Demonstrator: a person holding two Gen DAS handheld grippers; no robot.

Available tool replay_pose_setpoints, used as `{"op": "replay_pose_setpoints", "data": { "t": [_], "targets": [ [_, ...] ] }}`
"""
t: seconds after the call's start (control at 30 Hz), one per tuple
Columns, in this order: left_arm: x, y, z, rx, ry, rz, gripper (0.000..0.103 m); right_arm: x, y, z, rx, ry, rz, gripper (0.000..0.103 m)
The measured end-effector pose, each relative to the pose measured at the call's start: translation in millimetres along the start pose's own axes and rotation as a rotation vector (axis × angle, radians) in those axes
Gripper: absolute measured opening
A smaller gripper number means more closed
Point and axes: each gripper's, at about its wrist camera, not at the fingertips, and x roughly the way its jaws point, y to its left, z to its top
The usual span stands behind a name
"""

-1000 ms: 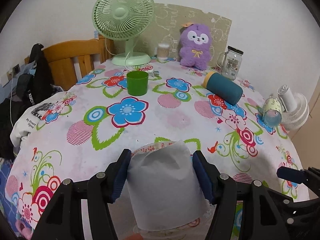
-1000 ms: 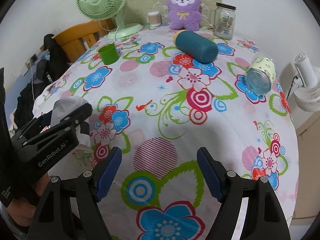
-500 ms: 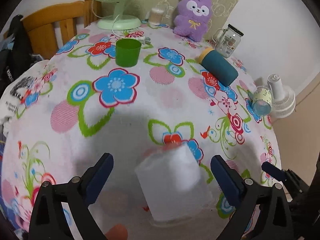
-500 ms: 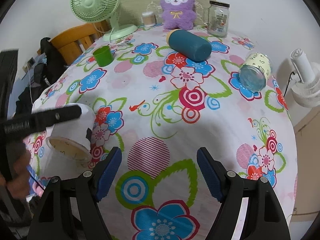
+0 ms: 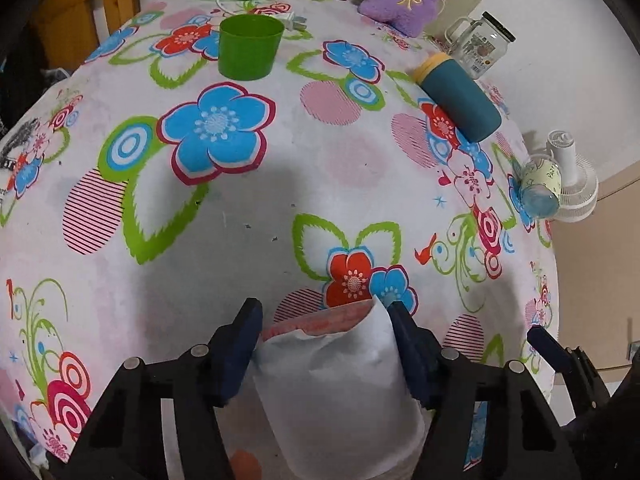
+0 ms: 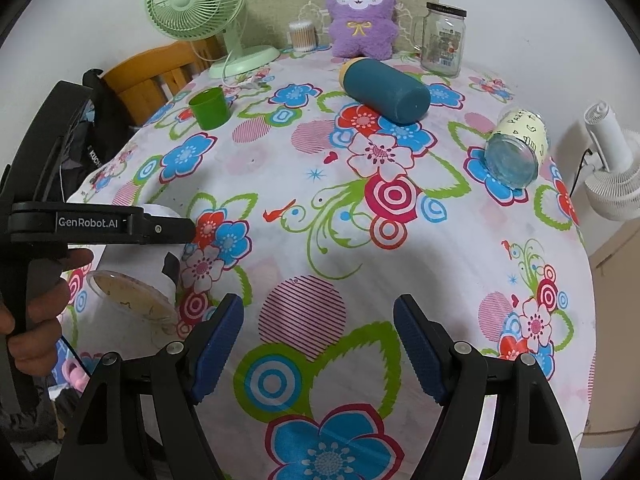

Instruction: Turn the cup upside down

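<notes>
My left gripper (image 5: 322,336) is shut on a white paper-wrapped cup (image 5: 340,392) and holds it over the near edge of the flowered tablecloth (image 5: 320,184). In the right wrist view the same cup (image 6: 132,280) hangs at the left with its open mouth tilted toward me and down, under the left gripper's black body (image 6: 100,224). My right gripper (image 6: 318,340) is open and empty above the cloth's near right part.
A green cup (image 5: 250,46) stands upright at the far left. A teal bottle (image 5: 458,98) and a glass jar (image 6: 516,148) lie on their sides at the right. A green fan (image 6: 200,4), purple plush (image 6: 360,16), mason jar (image 6: 442,38) stand at the back.
The left gripper was open around the cup half a second ago and has shut on it again. The view has tilted further down toward the table. The right gripper has hardly moved.
</notes>
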Motion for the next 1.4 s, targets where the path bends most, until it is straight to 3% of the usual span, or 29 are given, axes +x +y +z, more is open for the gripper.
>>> {"op": "replay_pose_setpoints", "data": {
  "t": [0.13,0.23,0.3,0.4,0.57,0.93,1.2,1.27,1.4],
  "targets": [
    [-16.9,-1.8,-1.6,0.001,-0.09,0.006,0.063,1.3,3.0,1.5,-0.009,-0.005,-0.003,0.08],
    [-42.1,-8.3,-6.3,0.024,-0.267,0.051,0.063,3.8,6.6,2.4,-0.017,-0.003,0.001,0.08],
    [-58.5,-13.4,-13.7,0.04,-0.409,0.12,0.063,5.2,8.8,3.0,-0.022,-0.001,0.003,0.08],
    [-69.7,-18.4,-25.1,0.058,-0.54,0.186,0.063,7.5,11.9,3.2,-0.025,0.003,0.008,0.08],
    [-66.3,-18.0,-39.2,0.074,-0.652,0.247,0.063,8.0,14.8,2.9,-0.028,0.003,0.012,0.08],
    [-36.1,-16.1,-69.9,0.071,-0.692,0.297,0.064,8.9,14.6,1.0,-0.026,0.005,0.013,0.08],
    [-38.3,-23.7,-87.6,0.114,-0.738,0.337,0.067,9.4,19.4,-0.3,-0.044,0.003,0.024,0.08],
    [-38.4,-23.9,-89.6,0.115,-0.731,0.34,0.07,9.1,20.0,-0.8,-0.045,0.002,0.025,0.08],
    [-33.9,-20.0,-91.3,0.108,-0.67,0.309,0.092,9.1,19.7,-1.8,-0.043,0.003,0.025,0.08]
  ]
}}
